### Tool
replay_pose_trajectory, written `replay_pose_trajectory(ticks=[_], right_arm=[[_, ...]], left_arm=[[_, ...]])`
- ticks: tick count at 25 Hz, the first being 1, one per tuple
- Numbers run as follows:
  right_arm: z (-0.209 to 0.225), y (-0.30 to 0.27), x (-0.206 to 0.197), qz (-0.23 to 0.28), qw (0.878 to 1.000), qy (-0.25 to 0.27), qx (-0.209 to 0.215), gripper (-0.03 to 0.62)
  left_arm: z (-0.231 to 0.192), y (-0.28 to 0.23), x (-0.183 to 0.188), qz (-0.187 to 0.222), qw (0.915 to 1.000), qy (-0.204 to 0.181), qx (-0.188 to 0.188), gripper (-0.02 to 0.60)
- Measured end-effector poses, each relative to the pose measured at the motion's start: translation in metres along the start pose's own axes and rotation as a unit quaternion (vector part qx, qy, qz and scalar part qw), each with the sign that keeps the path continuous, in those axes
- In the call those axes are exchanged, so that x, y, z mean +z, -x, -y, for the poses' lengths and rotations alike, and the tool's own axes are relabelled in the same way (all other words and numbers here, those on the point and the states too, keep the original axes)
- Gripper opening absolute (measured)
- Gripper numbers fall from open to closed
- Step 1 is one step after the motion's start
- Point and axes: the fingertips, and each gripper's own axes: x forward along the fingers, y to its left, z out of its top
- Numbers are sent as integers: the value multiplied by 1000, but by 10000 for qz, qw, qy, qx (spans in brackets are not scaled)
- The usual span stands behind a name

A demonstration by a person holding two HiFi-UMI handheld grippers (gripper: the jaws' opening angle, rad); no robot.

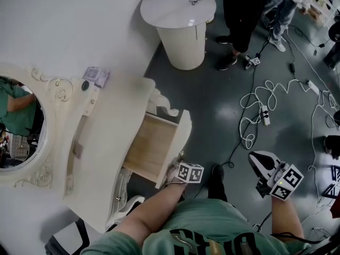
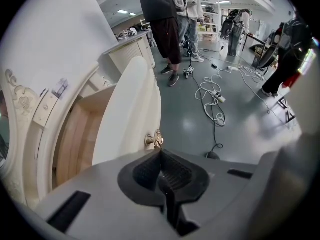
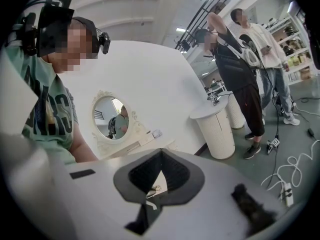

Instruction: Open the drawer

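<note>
Drawer (image 1: 151, 145) stands pulled out of the cream dressing table (image 1: 106, 121), wooden bottom bare, front panel toward 4 o'clock in the head view.

Left gripper (image 1: 175, 170) is at the 6 o'clock end of that front. Its fingers are pressed together. The brass knob (image 2: 154, 140) sits just off their tips at 11 o'clock; whether they touch it I cannot tell.

Right gripper (image 1: 254, 158) is well apart at 3 o'clock, over the grey floor (image 1: 212, 100). Its fingers meet at the tips and grip nothing.

Only the left gripper view shows the knob clearly; the head view hides it behind the marker cube. The right gripper view alone shows the oval mirror (image 3: 112, 116) face-on. The head view alone shows how far the drawer is out.
</note>
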Motion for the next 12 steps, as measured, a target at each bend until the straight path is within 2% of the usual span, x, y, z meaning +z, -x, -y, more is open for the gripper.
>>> replay_pose_trajectory(ticks=[12], right_arm=[[0, 1, 2, 12, 10000, -12, -8, 6]], left_arm=[[2, 6, 7, -23, 10000, 44, -71, 8]])
